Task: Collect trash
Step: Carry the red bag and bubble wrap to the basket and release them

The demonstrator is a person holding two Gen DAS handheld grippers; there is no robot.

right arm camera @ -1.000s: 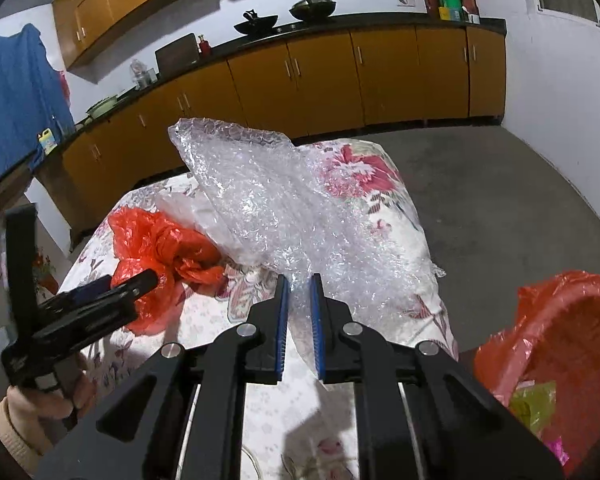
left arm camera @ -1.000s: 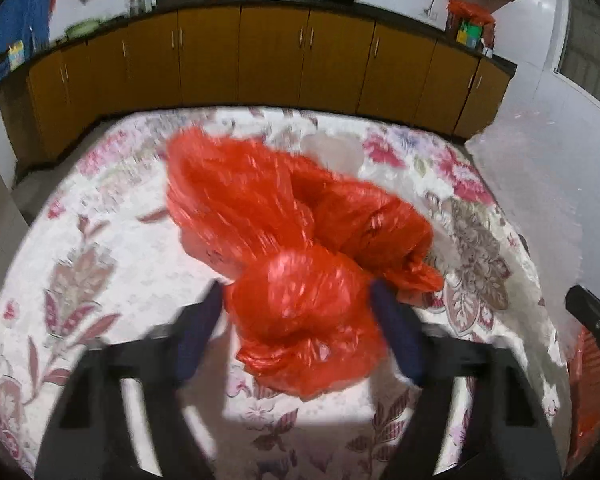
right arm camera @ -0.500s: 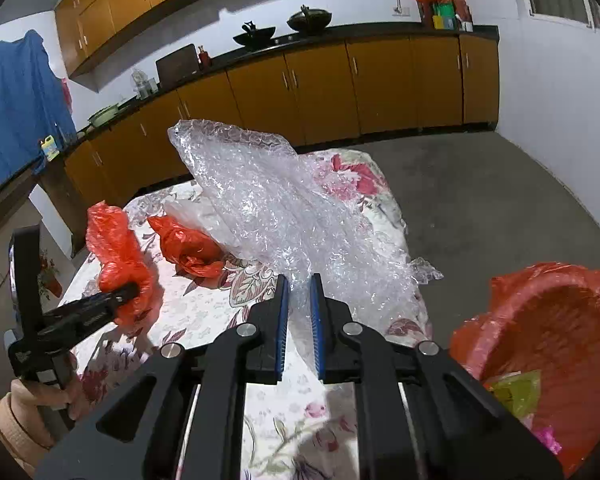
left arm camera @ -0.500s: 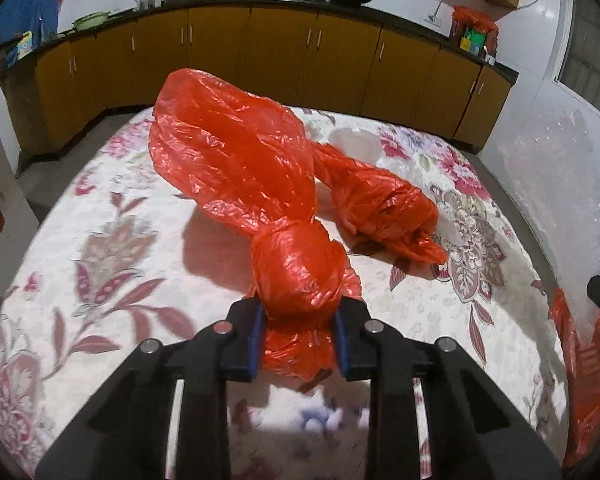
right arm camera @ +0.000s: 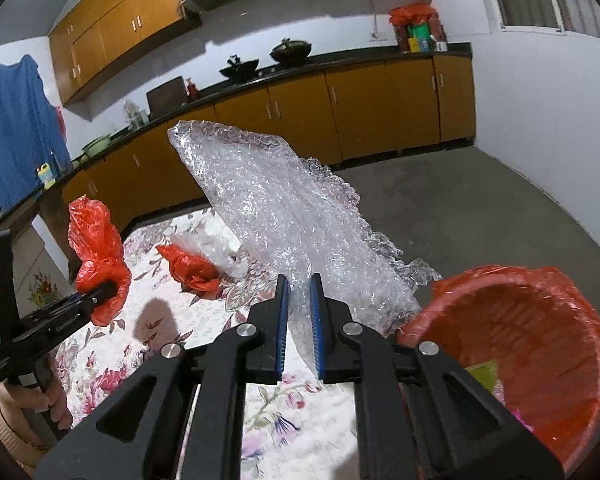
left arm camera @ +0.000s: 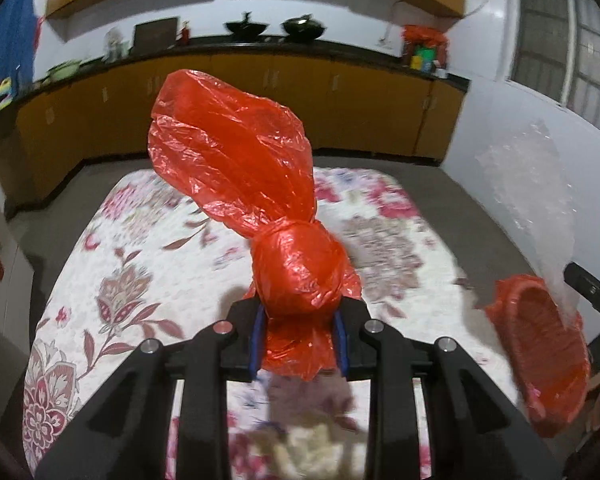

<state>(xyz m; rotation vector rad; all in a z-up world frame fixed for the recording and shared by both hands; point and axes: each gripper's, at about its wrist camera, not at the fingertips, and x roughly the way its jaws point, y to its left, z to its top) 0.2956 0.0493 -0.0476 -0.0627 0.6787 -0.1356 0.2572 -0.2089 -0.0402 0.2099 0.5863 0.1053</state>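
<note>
Trash in both grippers hangs above the floral tablecloth (left arm camera: pixel 112 264), which serves as the landmark for everything else. The left gripper (left arm camera: pixel 298 330) has its blue pads clamped on the knotted ball of a red plastic bag (left arm camera: pixel 236 160); the jaws closed on it within the last second and stand narrow, and the bag's loose end fans upward above the cloth, clear of its surface. In the right wrist view the same bag (right arm camera: pixel 96 256) shows at the left gripper's tip (right arm camera: pixel 100 292), over the cloth's left side, with a person's hand (right arm camera: pixel 40 396) on the gripper's handle. The right gripper (right arm camera: pixel 300 312) is nearly shut, its pads pinching the lower edge of a sheet of clear bubble wrap (right arm camera: pixel 276 204); the sheet stands up and away from the jaws, over the cloth's right edge. A second crumpled red bag (right arm camera: pixel 192 268) lies on the cloth towards its far end, touching a bit of thin clear plastic (right arm camera: pixel 208 246) beside it. A red bin (right arm camera: pixel 520 356), lined with red plastic, stands off the cloth's right edge, and some scraps, one yellow-green, lie inside it. Beyond the cloth's far end run the orange cabinets (right arm camera: pixel 380 96) under a dark counter.
</note>
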